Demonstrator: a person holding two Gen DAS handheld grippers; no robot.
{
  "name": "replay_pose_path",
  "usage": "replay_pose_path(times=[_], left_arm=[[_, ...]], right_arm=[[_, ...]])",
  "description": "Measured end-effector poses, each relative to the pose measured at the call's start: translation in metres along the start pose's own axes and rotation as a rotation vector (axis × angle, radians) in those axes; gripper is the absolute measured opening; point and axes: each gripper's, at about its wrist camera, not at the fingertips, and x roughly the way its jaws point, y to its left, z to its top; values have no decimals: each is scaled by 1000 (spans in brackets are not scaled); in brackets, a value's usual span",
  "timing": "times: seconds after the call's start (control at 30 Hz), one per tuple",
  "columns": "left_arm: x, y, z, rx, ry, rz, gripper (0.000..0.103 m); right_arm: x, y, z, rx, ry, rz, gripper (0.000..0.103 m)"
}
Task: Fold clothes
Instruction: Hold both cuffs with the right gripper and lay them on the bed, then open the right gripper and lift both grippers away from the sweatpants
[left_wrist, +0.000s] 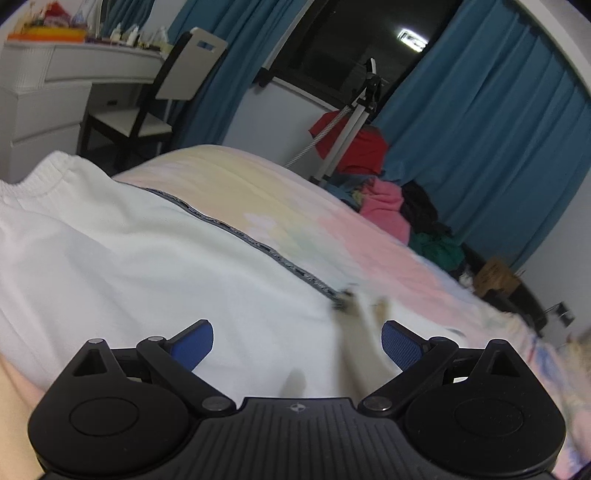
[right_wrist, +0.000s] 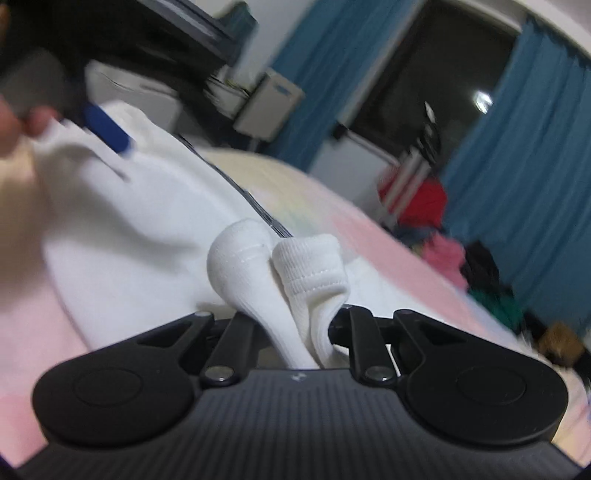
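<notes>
Nearest the lens in the right wrist view, the right gripper (right_wrist: 295, 325) has its jaws pressed together on two bunched ribbed cuffs (right_wrist: 310, 266) of a white garment (left_wrist: 129, 251), which we take to be sweatpants with a grey patterned side stripe (left_wrist: 236, 232). These lie spread across the bed (left_wrist: 369, 236), on a pastel pink-and-yellow sheet. In the left wrist view, the left gripper (left_wrist: 297, 345) hangs just above the white fabric with its jaws spread and nothing between the blue pads (left_wrist: 194, 345); the elastic waistband (left_wrist: 40, 173) lies at the far left. We judge the step in hand to be carrying the cuff end over towards the waistband. To do it well, we would keep both cuffs pinched together, lift only enough to clear the lower layer, and let the open left gripper pin or smooth the cloth at the fold line so that the stripe edge stays aligned. Motion blur makes the exact fold line uncertain. Count: one white garment, two cuffs, two grippers, one bed; beyond it, one heap of coloured clothes (left_wrist: 388, 206) against the blue curtains (left_wrist: 480, 129), one chair (left_wrist: 155, 107), one white dresser (left_wrist: 44, 92), one tripod-like stand (left_wrist: 354, 118).
</notes>
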Motion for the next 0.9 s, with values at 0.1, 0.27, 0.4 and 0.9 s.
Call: replay_pose_path(times=[0.1, 0.27, 0.4, 0.9], left_arm=[[6, -1, -3, 16, 15, -9, 99], [13, -11, -13, 103, 44, 0, 99], [13, -25, -20, 192, 46, 3, 99], [-34, -82, -55, 452, -18, 47, 100]], right_arm=[[7, 21, -2, 10, 53, 65, 16], [13, 20, -5, 52, 86, 86, 20], [-2, 6, 5, 208, 173, 155, 34], [-93, -96, 3, 770, 77, -11, 83]])
